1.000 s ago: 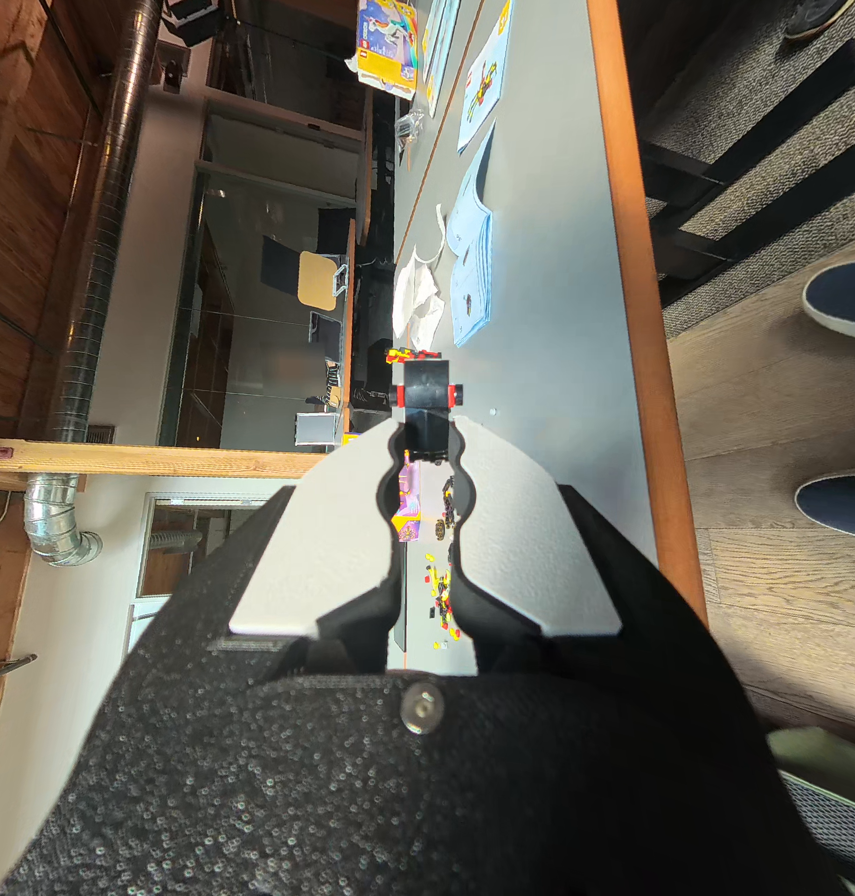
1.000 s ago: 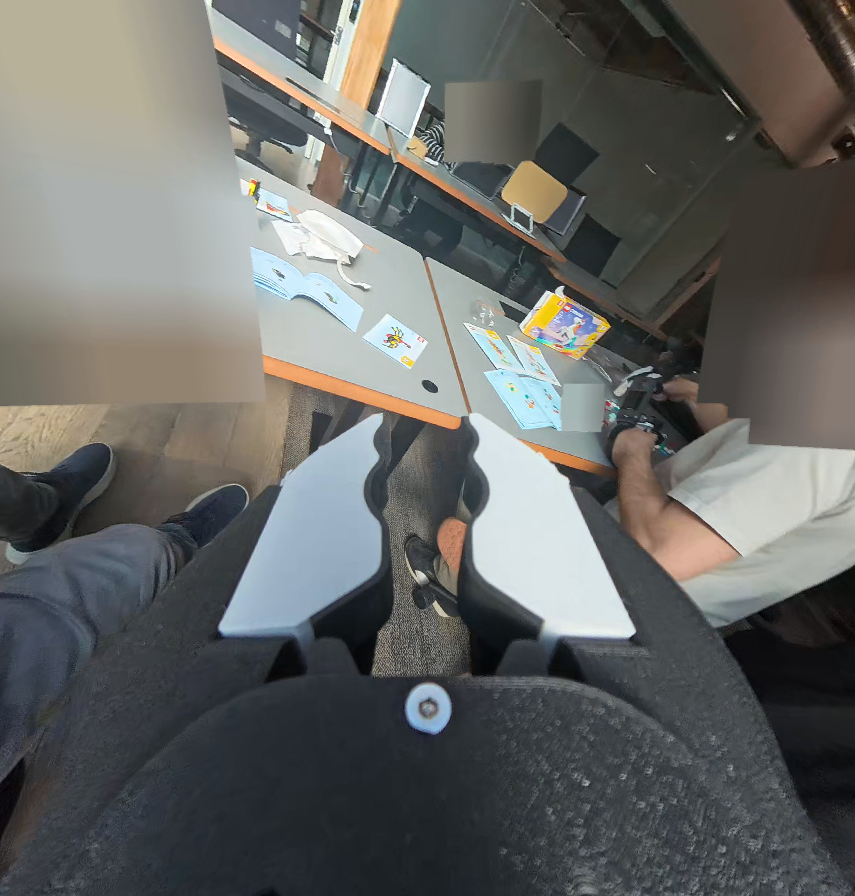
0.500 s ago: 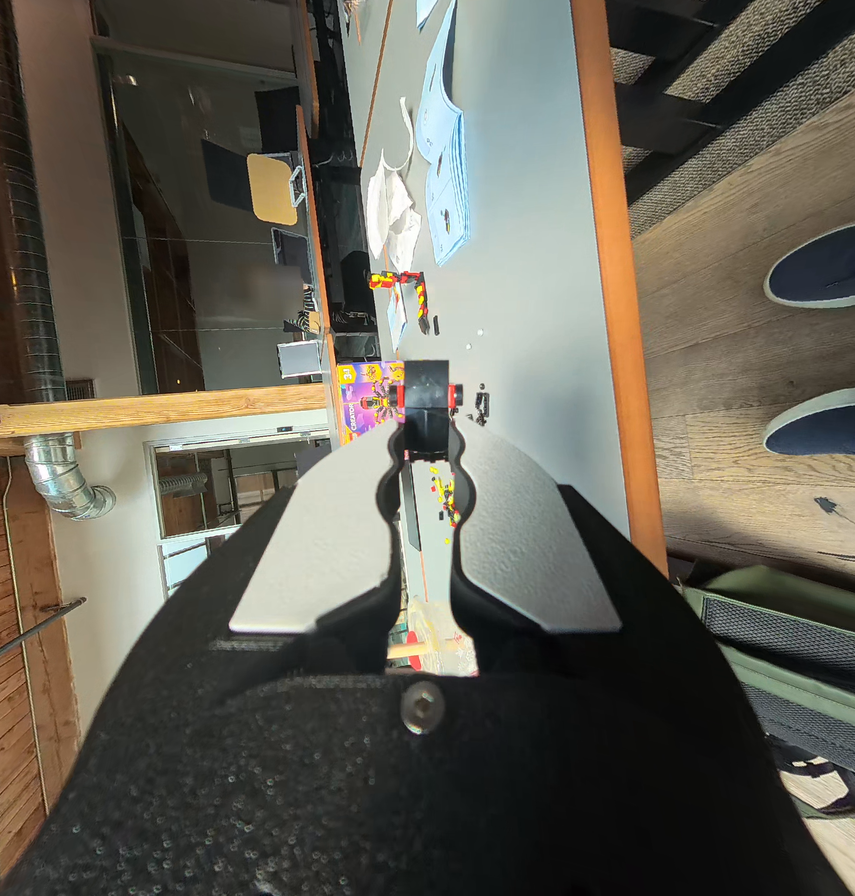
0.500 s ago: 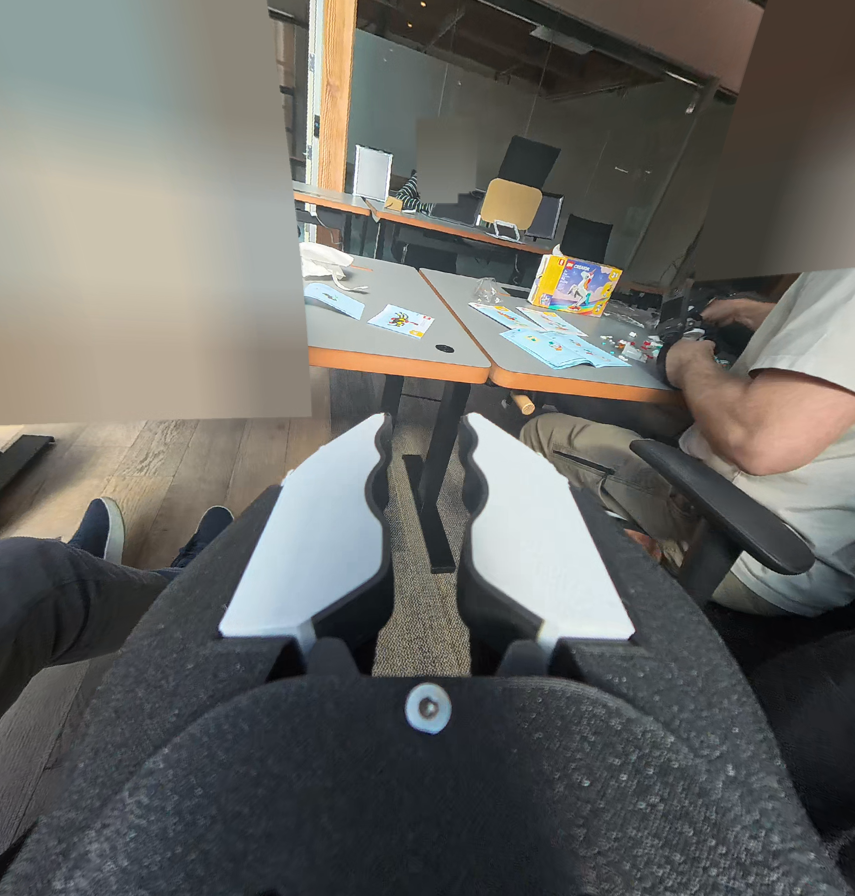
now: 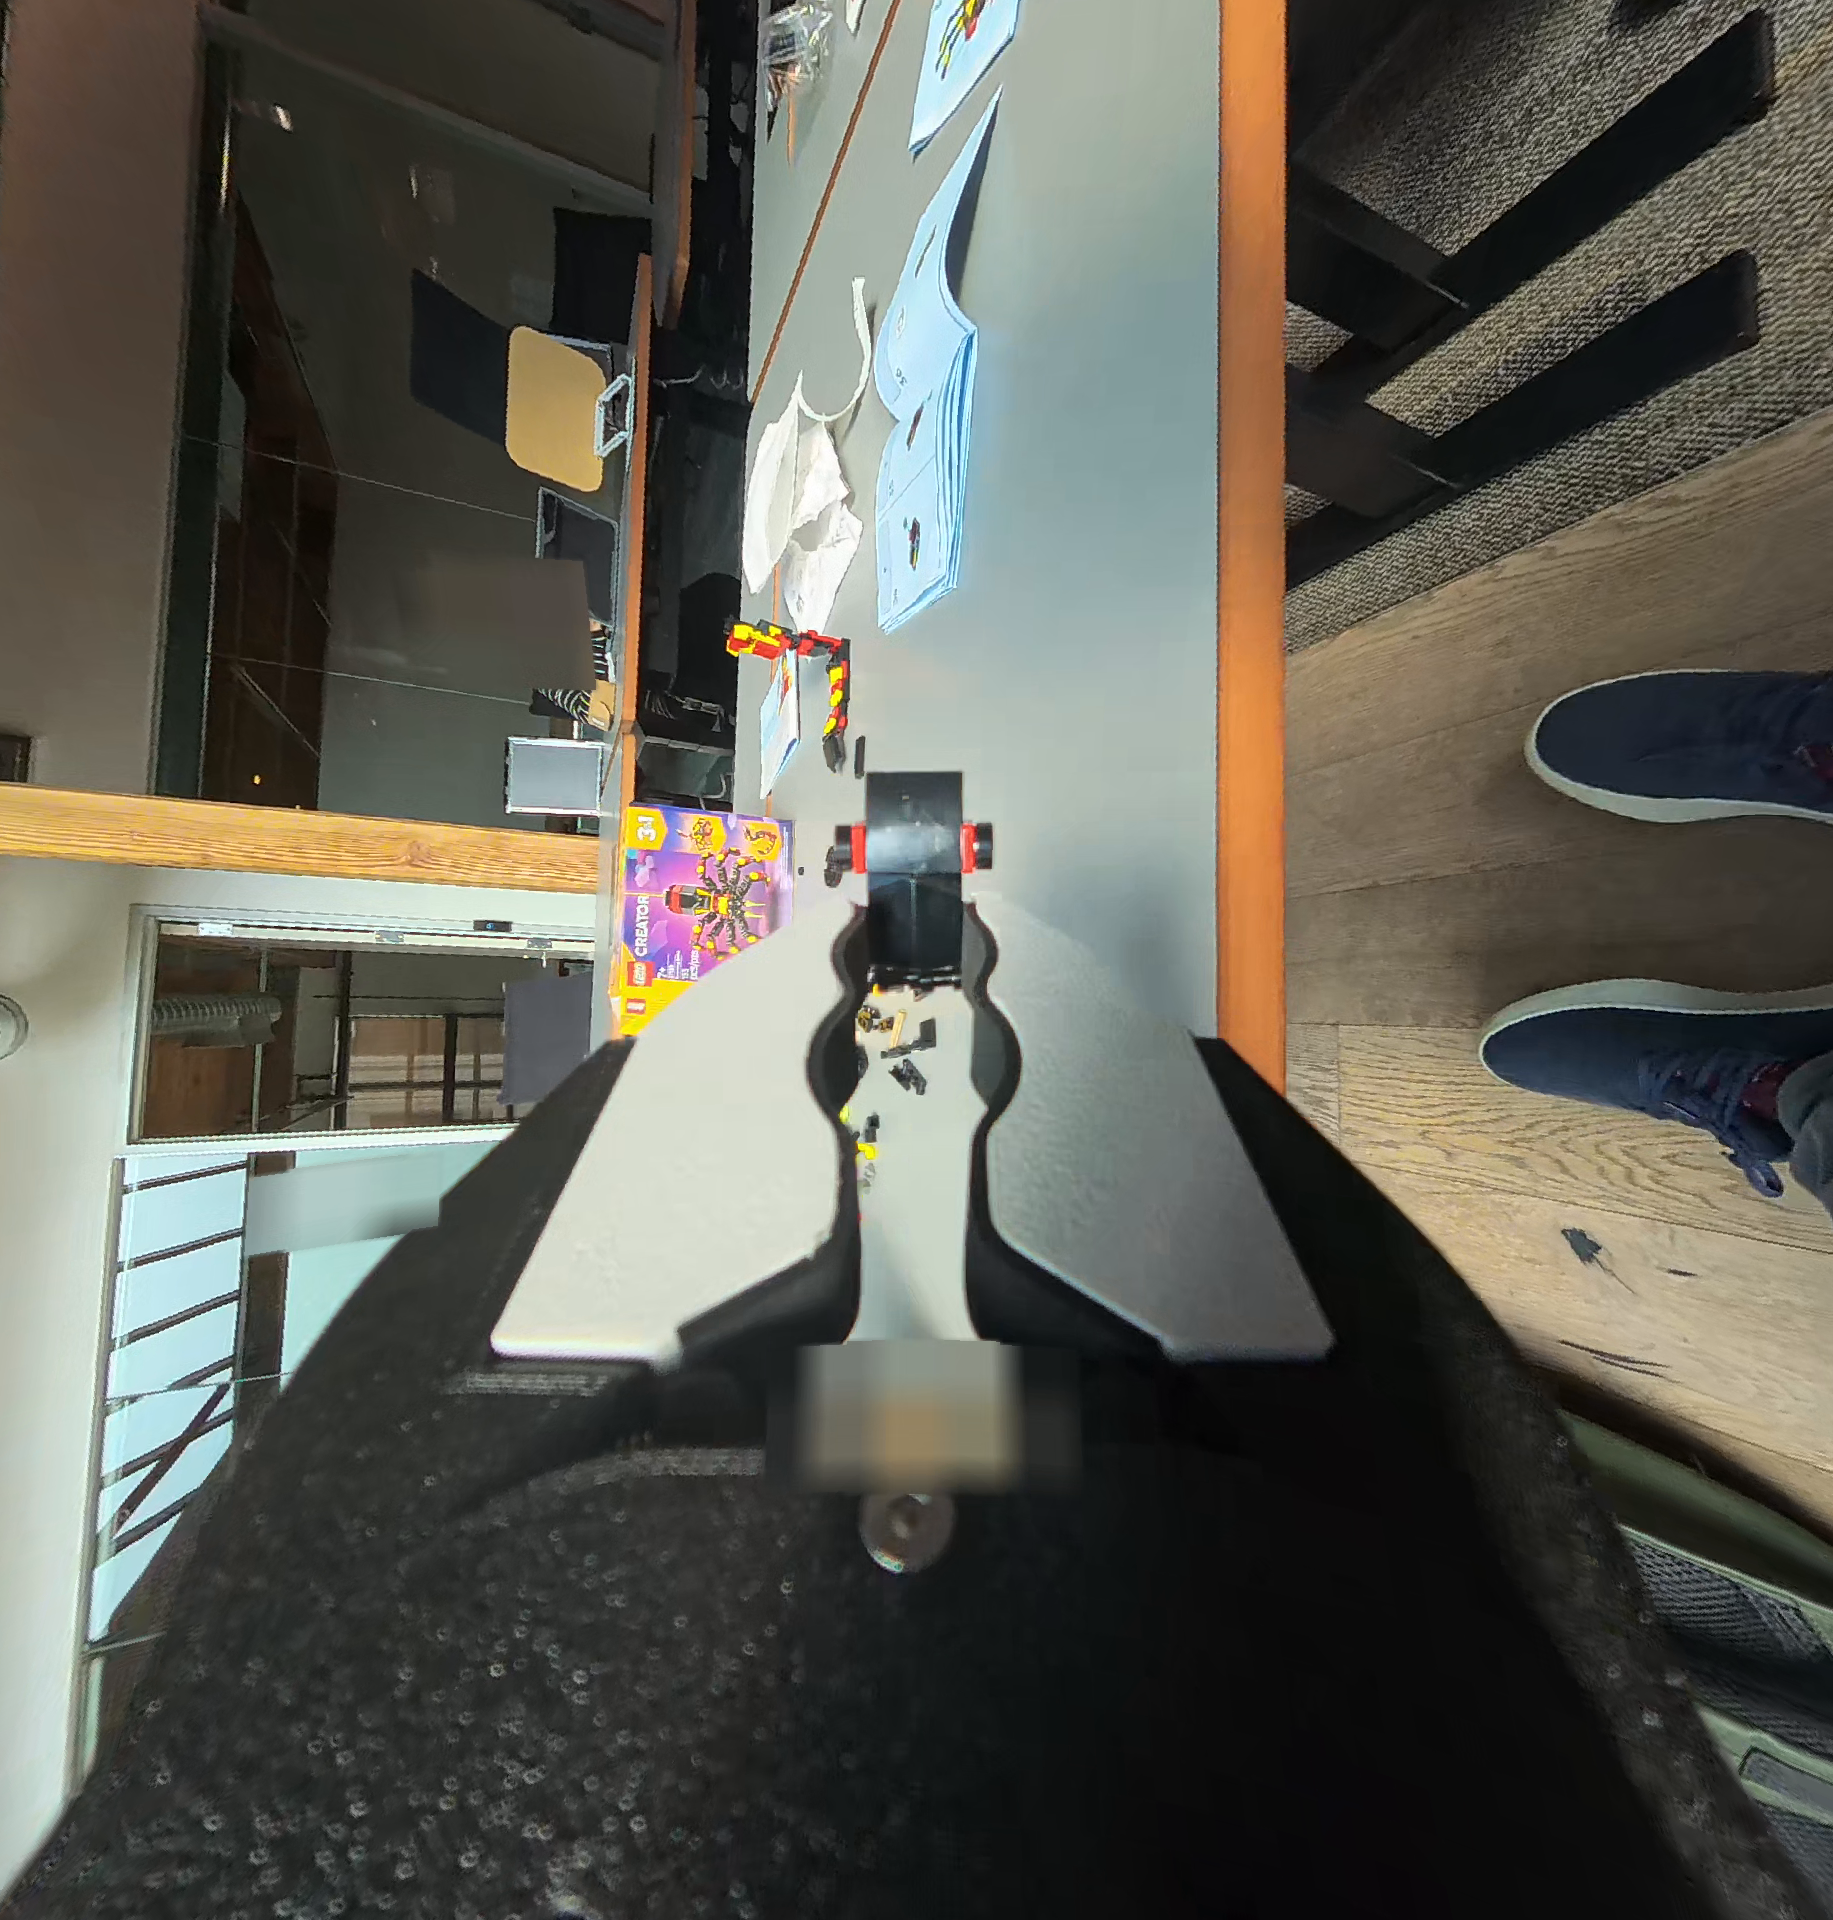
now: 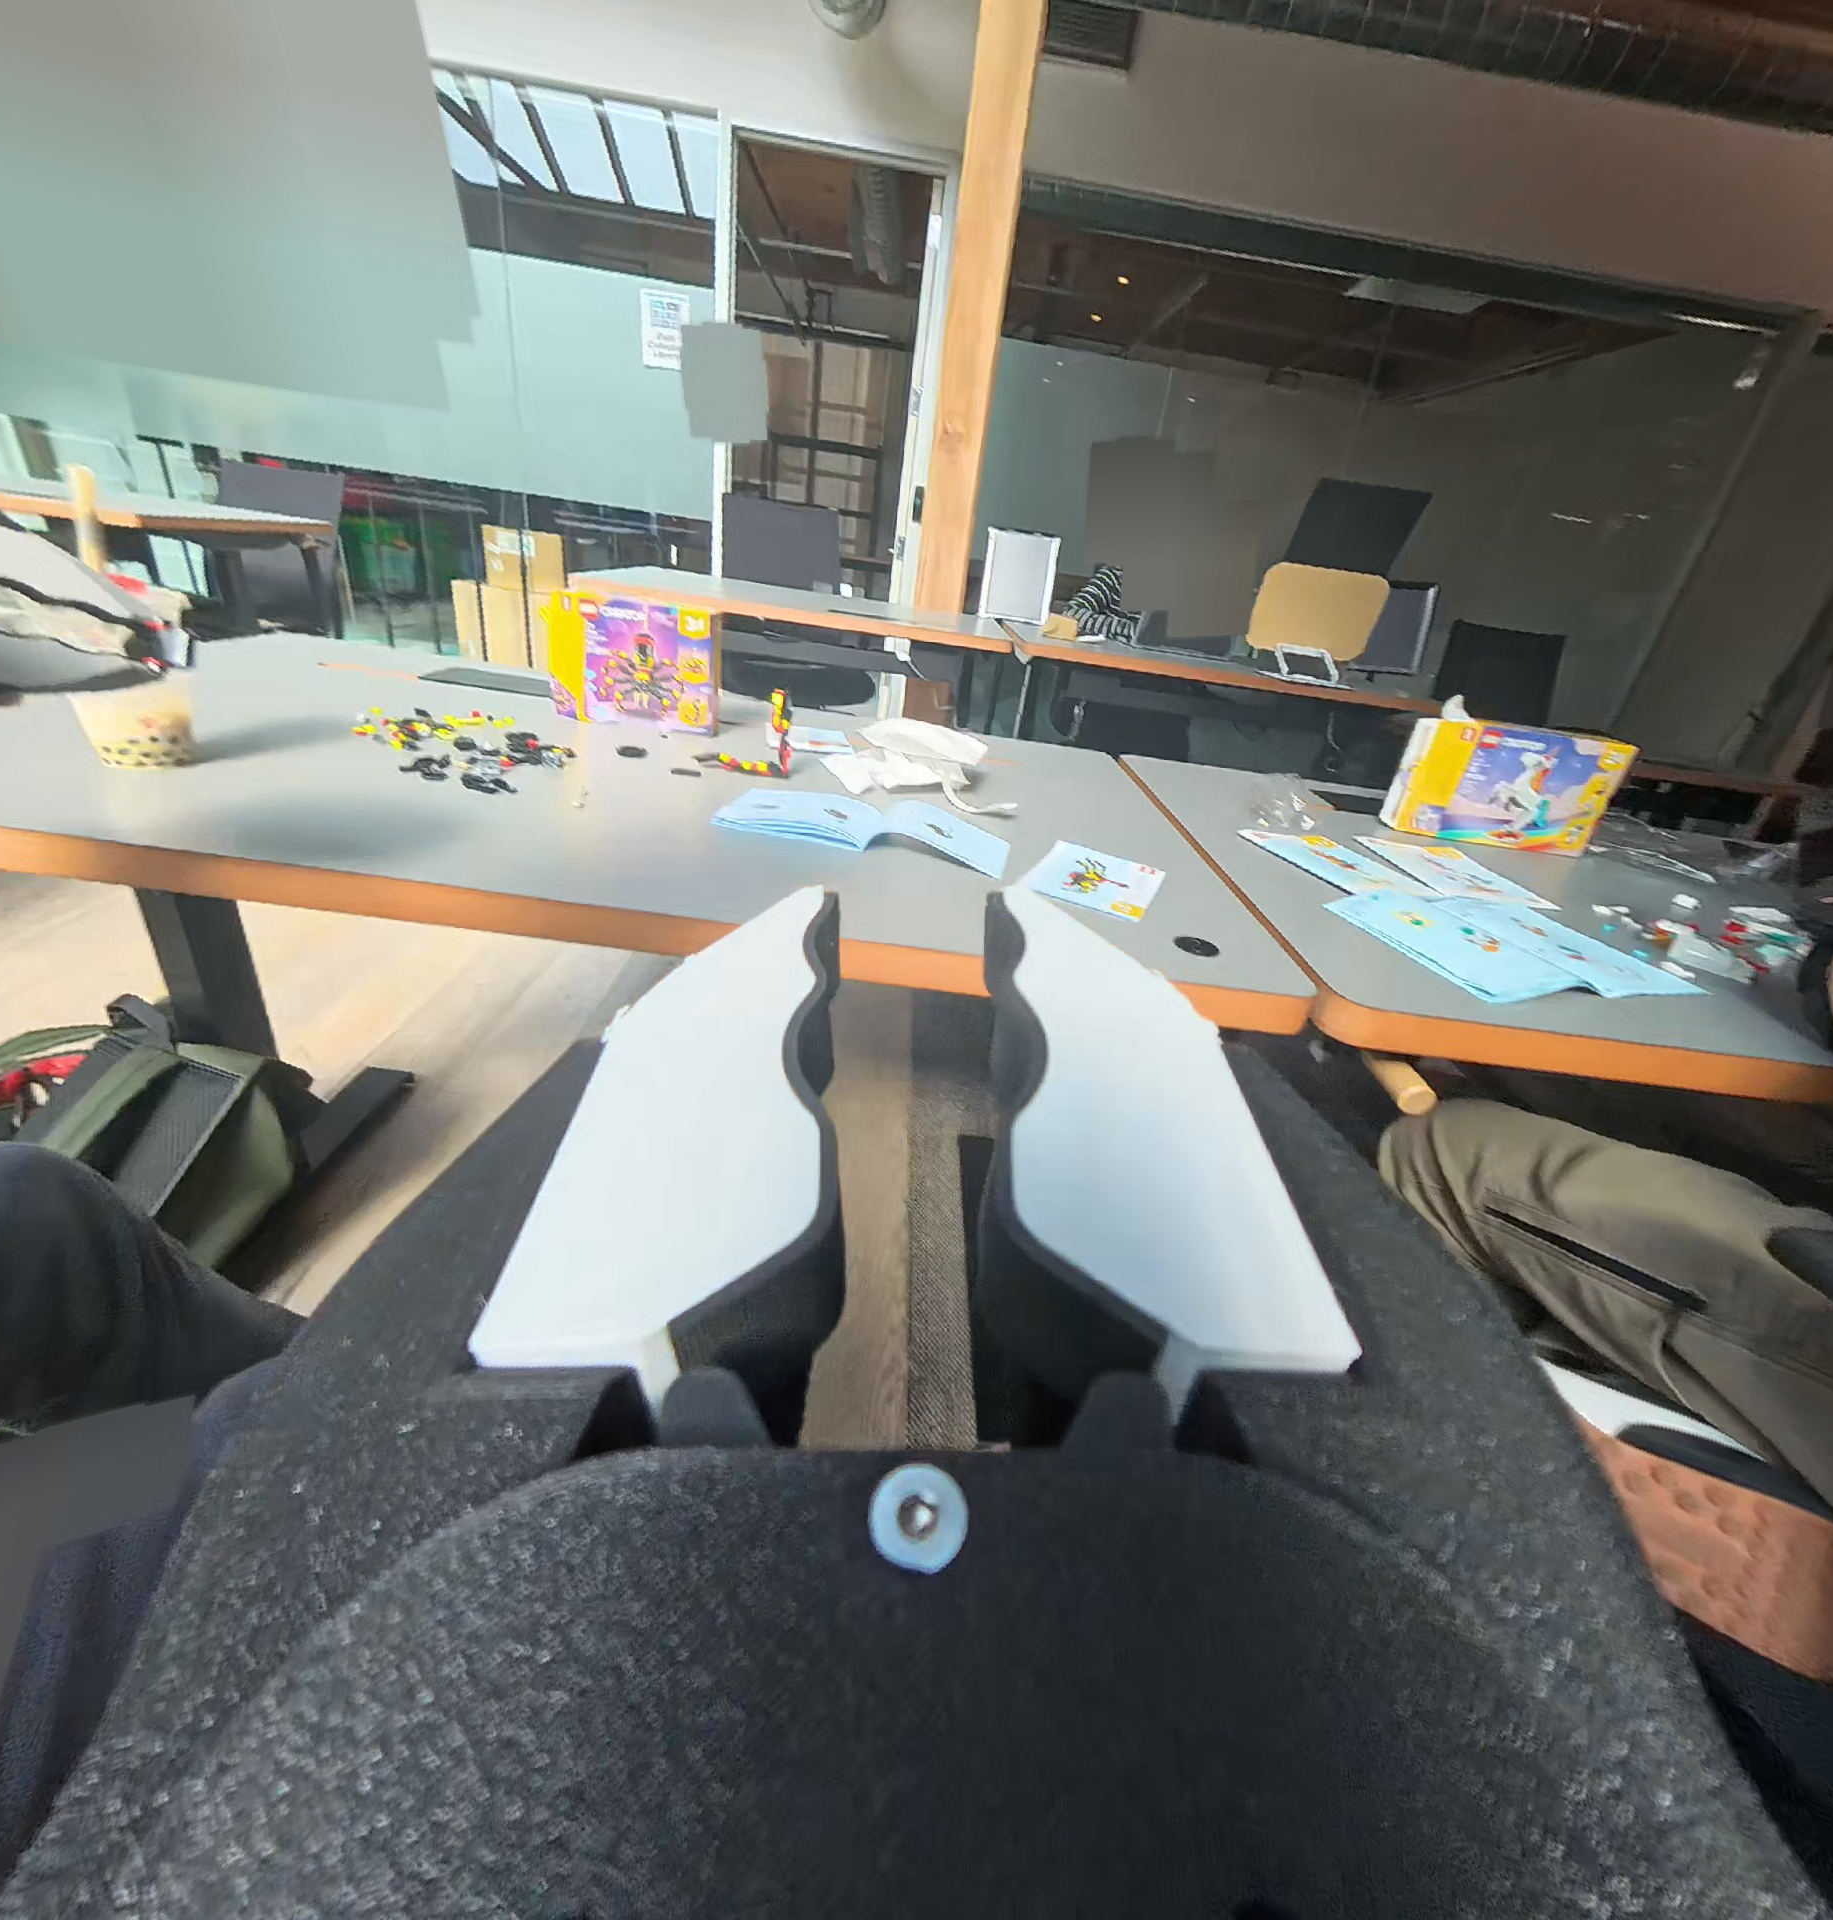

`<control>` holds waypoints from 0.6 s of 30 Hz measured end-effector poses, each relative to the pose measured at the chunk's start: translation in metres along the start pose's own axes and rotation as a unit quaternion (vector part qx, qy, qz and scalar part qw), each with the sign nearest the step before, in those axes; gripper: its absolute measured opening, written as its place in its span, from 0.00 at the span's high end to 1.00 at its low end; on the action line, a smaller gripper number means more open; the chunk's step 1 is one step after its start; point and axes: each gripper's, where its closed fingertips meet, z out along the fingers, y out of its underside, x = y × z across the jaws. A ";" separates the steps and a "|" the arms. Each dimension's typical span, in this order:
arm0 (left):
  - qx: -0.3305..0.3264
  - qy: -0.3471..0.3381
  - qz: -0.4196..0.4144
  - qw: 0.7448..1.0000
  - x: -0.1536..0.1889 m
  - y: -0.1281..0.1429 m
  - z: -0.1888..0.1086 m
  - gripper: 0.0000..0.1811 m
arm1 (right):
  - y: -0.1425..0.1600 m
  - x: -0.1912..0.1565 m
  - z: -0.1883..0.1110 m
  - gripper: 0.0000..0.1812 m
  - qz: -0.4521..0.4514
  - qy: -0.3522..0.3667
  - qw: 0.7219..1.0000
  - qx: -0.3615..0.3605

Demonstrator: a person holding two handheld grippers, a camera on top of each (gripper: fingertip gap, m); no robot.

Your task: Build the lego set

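My left gripper (image 5: 912, 920) is shut on a black lego assembly (image 5: 912, 847) with red pins on both sides, held above the grey table (image 5: 1099, 520). Loose black, yellow and red pieces (image 5: 891, 1049) lie on the table below it. A red and yellow built leg section (image 5: 803, 660) lies farther along. My right gripper (image 6: 912, 914) is open and empty, off the table in front of its orange edge (image 6: 476, 904). In the right wrist view the loose pieces (image 6: 455, 743) and leg section (image 6: 777, 727) show, and the left gripper (image 6: 50, 623) is at the far left.
A purple lego box (image 6: 637, 665), an open blue booklet (image 6: 860, 826), a white bag (image 6: 912, 753) and a drink cup (image 6: 133, 727) stand on the table. A second table (image 6: 1618, 1029) holds another set's yellow box (image 6: 1504, 779). A seated person's leg (image 6: 1618, 1247) is right; a green backpack (image 6: 164, 1122) is left.
The right gripper has swung up and left, from the floor and seated person toward the table with the pieces. The left gripper, still holding the black assembly, has shifted along the table.
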 end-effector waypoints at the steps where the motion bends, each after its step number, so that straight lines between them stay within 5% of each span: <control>1: 0.004 0.004 -0.010 1.000 0.003 0.001 0.005 0.91 | -0.008 -0.014 0.015 0.86 0.013 -0.027 0.999 0.017; 10: 0.017 0.138 -0.114 0.984 0.031 0.023 0.078 0.90 | -0.018 -0.145 0.116 0.86 0.046 -0.212 0.976 0.020; 18: -0.014 0.408 -0.194 0.892 0.055 0.019 0.184 0.91 | 0.009 -0.202 0.168 0.86 0.090 -0.277 0.957 -0.014</control>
